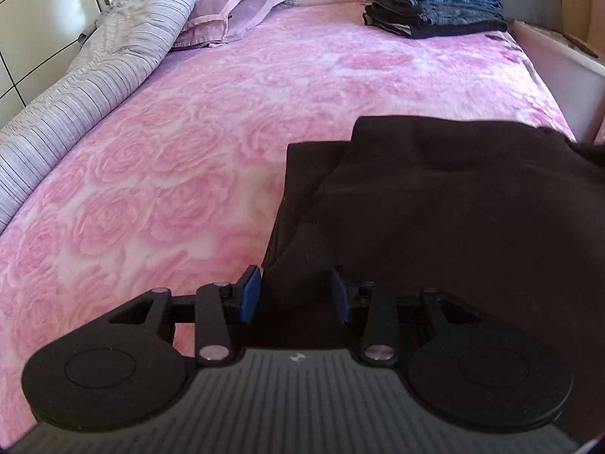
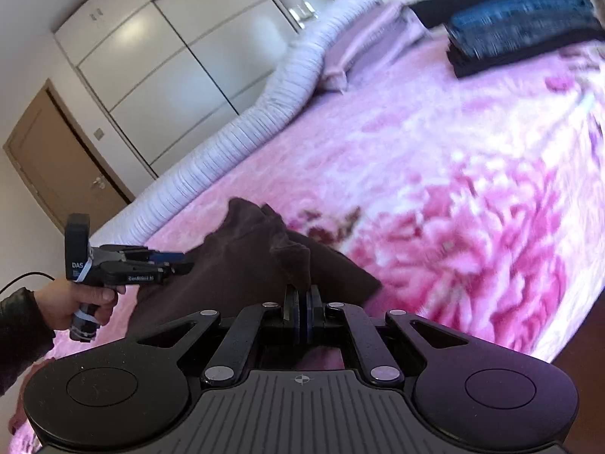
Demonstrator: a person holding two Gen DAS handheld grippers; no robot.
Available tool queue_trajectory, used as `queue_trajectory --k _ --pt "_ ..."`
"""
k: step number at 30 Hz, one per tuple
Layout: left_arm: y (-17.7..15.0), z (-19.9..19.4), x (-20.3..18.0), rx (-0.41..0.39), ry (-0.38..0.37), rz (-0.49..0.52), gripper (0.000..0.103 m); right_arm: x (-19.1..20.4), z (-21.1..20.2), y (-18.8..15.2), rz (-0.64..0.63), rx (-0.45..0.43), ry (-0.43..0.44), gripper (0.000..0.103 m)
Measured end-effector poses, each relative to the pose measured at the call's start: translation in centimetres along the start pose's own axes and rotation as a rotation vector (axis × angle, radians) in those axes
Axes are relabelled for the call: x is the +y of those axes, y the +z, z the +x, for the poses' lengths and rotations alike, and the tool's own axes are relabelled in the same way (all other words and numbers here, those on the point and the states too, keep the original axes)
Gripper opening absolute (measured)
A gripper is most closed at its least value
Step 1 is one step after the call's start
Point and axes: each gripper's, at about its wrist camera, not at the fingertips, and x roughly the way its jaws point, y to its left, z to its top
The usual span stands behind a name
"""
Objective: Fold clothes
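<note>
Left wrist: garment (image 1: 435, 208) between parted fingers (image 1: 251, 295).

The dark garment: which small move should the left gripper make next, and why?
Probably close the left gripper on the dark garment: its jaws stand apart around the cloth's edge, while the right gripper already pinches another part above the pink blanket.

left wrist: close, facing up bed (image 1: 264, 113) | right wrist: tilted; both share bed

Right gripper (image 2: 302, 308) clamped on dark garment (image 2: 234, 265), left gripper (image 2: 177, 261) alongside, blurred, perhaps folded, clothes stack (image 2: 514, 26) beyond
</note>
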Motion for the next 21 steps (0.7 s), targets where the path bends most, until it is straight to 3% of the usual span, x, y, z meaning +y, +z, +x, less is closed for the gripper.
queue_trajectory --k 4,8,10,12,13,15,16,17,21 --pt "0.8 0.6 0.4 0.013 -0.007 -0.014 0.037 -1.1 2.0 -0.1 0.052 0.061 -0.018 0.002" --pt "0.4 -1.9 0.0 -0.016 0.036 0.005 0.035 -1.0 1.0 0.1 0.039 0.034 -0.054 0.002" --pt "-0.2 -3.7 -0.4 -0.038 0.051 0.008 0.035 -1.5 -0.2 0.1 0.059 -0.001 -0.136 0.002" --pt "-1.1 -5.9 -1.1 -0.064 0.06 0.004 0.035 -1.9 -1.1 0.4 0.095 -0.025 -0.103 0.003" --pt "-1.5 -6.9 -1.7 -0.078 0.06 0.003 0.035 -2.2 -1.5 0.5 0.114 -0.037 -0.086 0.006" --pt "-2.4 -8.8 -2.9 -0.106 0.057 -0.001 0.035 -1.5 -1.3 0.7 0.086 -0.027 -0.068 0.026" --pt "-2.7 -9.7 -3.7 -0.122 0.046 -0.003 0.035 -1.1 -1.2 0.9 0.071 -0.022 -0.06 0.046" --pt "-3.0 -10.4 -4.6 -0.136 0.028 -0.004 0.035 -0.9 -0.6 0.8 0.072 -0.011 -0.049 0.053" --pt "-4.1 -12.4 -8.5 -0.191 -0.06 0.001 0.035 -0.6 1.7 0.4 0.106 0.006 0.002 0.053"
